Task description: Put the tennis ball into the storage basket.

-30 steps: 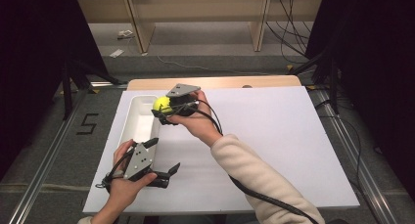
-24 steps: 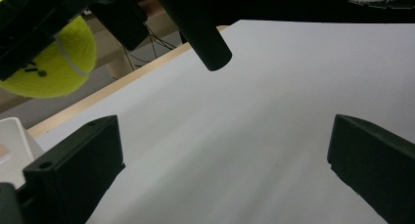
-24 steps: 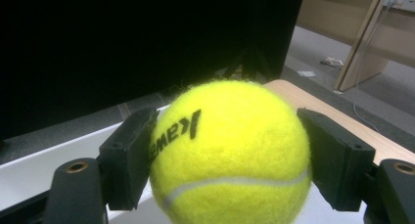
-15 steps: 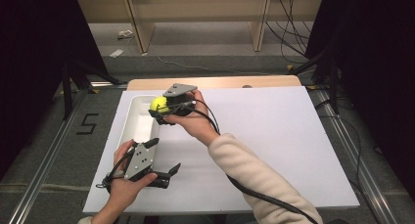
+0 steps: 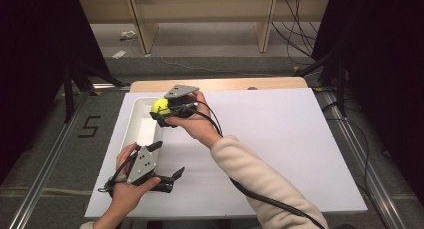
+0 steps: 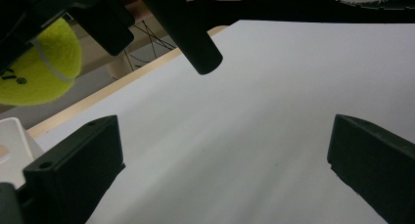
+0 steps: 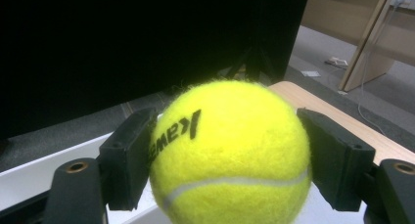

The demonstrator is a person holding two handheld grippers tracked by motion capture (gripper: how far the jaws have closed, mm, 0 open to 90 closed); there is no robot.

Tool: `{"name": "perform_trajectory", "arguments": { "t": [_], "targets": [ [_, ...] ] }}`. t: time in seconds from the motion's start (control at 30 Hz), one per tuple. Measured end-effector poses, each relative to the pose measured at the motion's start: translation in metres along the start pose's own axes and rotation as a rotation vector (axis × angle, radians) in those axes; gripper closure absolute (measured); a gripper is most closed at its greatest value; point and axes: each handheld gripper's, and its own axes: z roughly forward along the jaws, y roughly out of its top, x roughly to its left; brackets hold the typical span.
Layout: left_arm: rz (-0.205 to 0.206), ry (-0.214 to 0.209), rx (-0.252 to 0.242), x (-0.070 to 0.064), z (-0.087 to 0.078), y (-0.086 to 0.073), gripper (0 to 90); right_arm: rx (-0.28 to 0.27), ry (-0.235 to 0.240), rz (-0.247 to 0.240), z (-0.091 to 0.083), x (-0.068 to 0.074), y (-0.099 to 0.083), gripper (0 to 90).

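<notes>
Yellow tennis ball, one, clamped in right hand-held gripper, one white tray

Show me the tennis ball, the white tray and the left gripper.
tennis ball [image 7: 230,155], right gripper view, its yellow felt front.
white tray [image 5: 136,123], high view, its left wall.
left gripper [image 5: 167,160], high view, between its open jaws.

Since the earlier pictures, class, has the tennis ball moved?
Yes. The tennis ball, held by the right gripper, shifted slightly left and farther away, over the white tray.
</notes>
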Motion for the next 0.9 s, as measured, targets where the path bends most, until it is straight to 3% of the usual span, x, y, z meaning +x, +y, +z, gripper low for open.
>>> {"name": "perform_trajectory", "arguments": {
  "t": [0.9],
  "targets": [
    [0.001, -0.003, 0.000, -0.0004, 0.0001, 0.0001, 0.0, 0.011, 0.016, 0.004, 0.0096, 0.0054, 0.0007, 26.8]
  ]
}}
